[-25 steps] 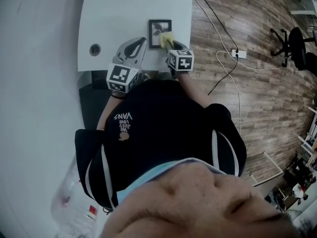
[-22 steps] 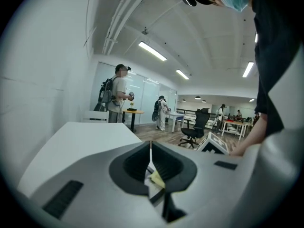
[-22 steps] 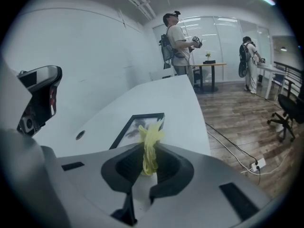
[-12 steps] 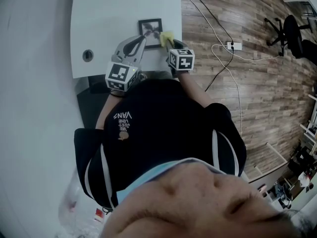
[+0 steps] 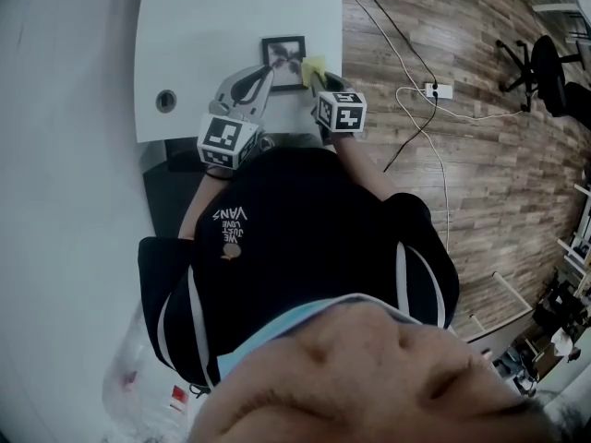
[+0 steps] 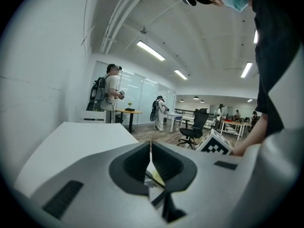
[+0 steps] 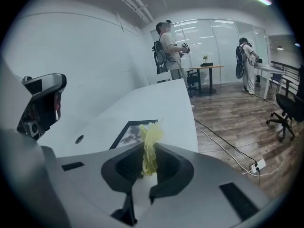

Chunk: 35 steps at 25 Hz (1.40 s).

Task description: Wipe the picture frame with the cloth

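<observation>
A black picture frame (image 5: 282,53) lies flat on the white table (image 5: 212,26), close to its right edge. My right gripper (image 5: 317,75) is shut on a bunched yellow cloth (image 5: 314,65), which sits at the frame's right side. In the right gripper view the cloth (image 7: 149,144) sticks up between the jaws, with the frame (image 7: 128,132) just beyond. My left gripper (image 5: 269,70) is shut, its tips at the frame's lower left edge. In the left gripper view its jaws (image 6: 150,146) meet, and I cannot tell whether they pinch the frame.
A round cable hole (image 5: 166,101) is in the table to the left. White cables and a power strip (image 5: 434,90) lie on the wooden floor at the right, with an office chair (image 5: 545,63) further off. Several people (image 7: 171,51) stand at desks in the background.
The cloth has slid from over the picture toward the frame's right edge. The left gripper stays at the frame's left side. The head camera shifted slightly.
</observation>
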Motion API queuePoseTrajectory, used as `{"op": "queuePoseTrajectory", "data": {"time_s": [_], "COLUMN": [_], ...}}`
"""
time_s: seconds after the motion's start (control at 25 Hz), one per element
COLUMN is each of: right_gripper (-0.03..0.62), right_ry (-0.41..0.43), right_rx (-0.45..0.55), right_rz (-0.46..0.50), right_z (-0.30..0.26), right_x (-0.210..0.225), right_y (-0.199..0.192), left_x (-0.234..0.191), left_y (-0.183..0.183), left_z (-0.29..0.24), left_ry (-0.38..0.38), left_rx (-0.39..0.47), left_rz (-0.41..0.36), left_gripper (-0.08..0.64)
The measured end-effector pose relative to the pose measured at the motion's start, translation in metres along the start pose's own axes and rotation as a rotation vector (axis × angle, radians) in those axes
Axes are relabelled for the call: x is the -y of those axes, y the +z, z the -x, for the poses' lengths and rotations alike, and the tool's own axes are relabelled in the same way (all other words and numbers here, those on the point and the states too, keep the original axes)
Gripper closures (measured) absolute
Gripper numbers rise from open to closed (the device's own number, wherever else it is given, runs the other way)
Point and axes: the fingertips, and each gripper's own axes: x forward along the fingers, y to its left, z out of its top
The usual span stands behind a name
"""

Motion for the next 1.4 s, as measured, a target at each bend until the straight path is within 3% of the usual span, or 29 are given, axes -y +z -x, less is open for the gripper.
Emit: {"op": "queuePoseTrajectory", "data": {"time_s": [0.32,0.96,1.4], "right_gripper": [0.546,0.546,0.546], "right_ry": [0.033,0.121,0.158], "right_rx": [0.091,0.323,0.435], "right_rz": [0.081,0.111,0.140], "right_z": [0.009,0.069,0.104], "right_x": [-0.012,-0.048,-0.062], "right_y": [0.039,0.131,0.164], "left_x": [-0.006,-0.018,-0.021], "left_y": [0.004,0.027,0.035], "left_z": [0.000,0.004,0.002], "left_ry": [0.026,0.059,0.063], "left_rx": [0.013,0.061,0.070], "left_rz": [0.009,-0.020,-0.037], "left_gripper": [0.541,0.541,0.541]}}
